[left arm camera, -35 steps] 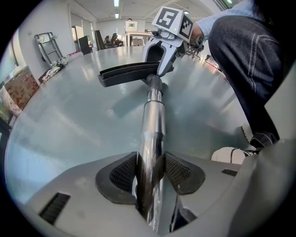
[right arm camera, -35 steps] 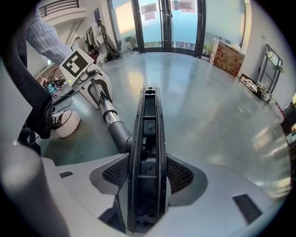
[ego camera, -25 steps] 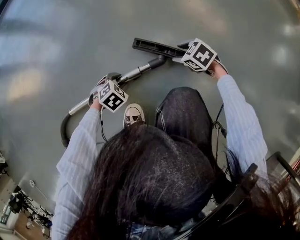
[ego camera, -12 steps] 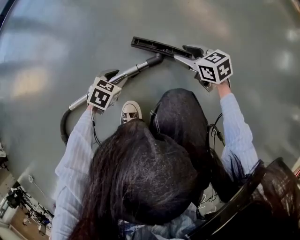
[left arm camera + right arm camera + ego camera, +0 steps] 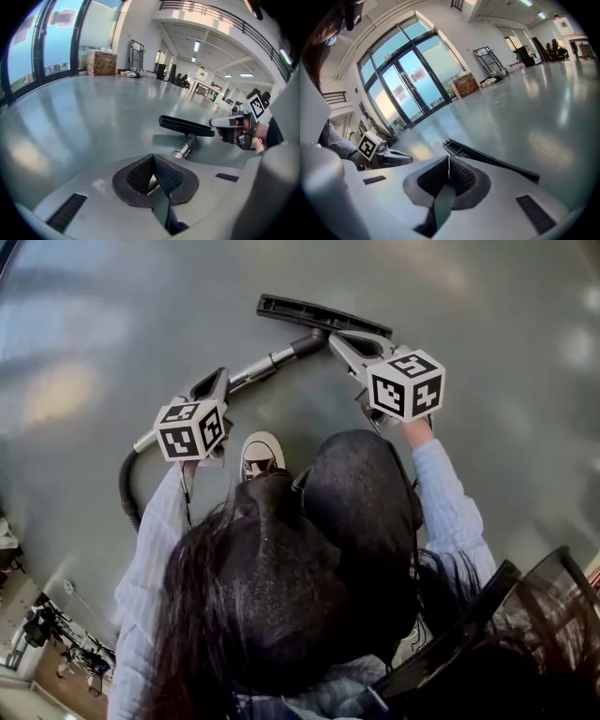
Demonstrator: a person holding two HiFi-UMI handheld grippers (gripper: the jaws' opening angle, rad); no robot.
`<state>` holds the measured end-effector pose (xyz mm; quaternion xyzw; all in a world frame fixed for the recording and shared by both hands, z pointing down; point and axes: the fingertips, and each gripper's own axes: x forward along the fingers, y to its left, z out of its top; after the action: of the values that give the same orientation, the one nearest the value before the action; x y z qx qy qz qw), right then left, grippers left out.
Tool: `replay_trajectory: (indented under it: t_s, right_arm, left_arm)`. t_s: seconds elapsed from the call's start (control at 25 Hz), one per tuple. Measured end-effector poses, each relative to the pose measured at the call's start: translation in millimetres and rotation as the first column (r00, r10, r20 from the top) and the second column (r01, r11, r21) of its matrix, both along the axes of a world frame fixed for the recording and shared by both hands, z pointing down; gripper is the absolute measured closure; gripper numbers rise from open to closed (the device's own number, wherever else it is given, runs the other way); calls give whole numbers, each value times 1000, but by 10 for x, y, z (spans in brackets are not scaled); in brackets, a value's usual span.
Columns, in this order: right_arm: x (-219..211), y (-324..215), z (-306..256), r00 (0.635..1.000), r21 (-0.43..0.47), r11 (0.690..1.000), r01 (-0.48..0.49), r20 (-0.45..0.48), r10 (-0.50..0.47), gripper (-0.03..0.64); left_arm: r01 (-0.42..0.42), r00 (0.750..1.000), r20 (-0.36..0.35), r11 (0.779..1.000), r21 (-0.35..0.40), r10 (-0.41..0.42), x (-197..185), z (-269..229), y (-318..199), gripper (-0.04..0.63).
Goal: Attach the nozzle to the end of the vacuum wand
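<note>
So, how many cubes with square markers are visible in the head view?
2. One cube rides on the left gripper, near the wand; the other rides on the right gripper, by the nozzle. None seems hidden.

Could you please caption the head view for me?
Nozzle fitted on wand; left gripper and right gripper shut, empty.

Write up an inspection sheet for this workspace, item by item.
Surface: glossy grey floor.
Job's things: nozzle looks joined to the end of the vacuum wand; hose curls away from the wand's other end.
Clutter: nothing seen.
Grippers: left gripper shut, empty; right gripper shut, empty; neither grips the wand.
Cables: thin cable hangs beside the left sleeve.
Surroundings: glass doors, cardboard box, metal rack.
</note>
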<state>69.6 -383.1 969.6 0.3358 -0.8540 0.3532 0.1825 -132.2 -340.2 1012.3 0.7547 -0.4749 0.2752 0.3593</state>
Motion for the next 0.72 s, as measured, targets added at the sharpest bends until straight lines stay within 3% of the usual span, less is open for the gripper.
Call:
replay_trajectory:
  t_s: [0.12, 0.44, 0.6, 0.72]
  right_arm:
    - [-120, 75, -45, 999, -53, 998, -42, 11, 42, 609]
    - [-398, 451, -547, 992, -161, 980, -121, 2, 123, 609]
    - [-503, 681, -1013, 991, -225, 966, -128, 12, 135, 609]
    - [-574, 868, -1519, 995, -240, 966, -91, 12, 97, 609]
  left_arm:
    - [103, 994, 37, 994, -23, -102, -352, -150, 119, 589]
    - [117, 985, 149, 978, -172, -92, -987, -570, 885, 589]
    - [201, 974, 147, 962, -187, -175, -1048, -1027, 1057, 589]
    - [182, 977, 140, 967, -180, -158, -905, -1517, 1132, 589]
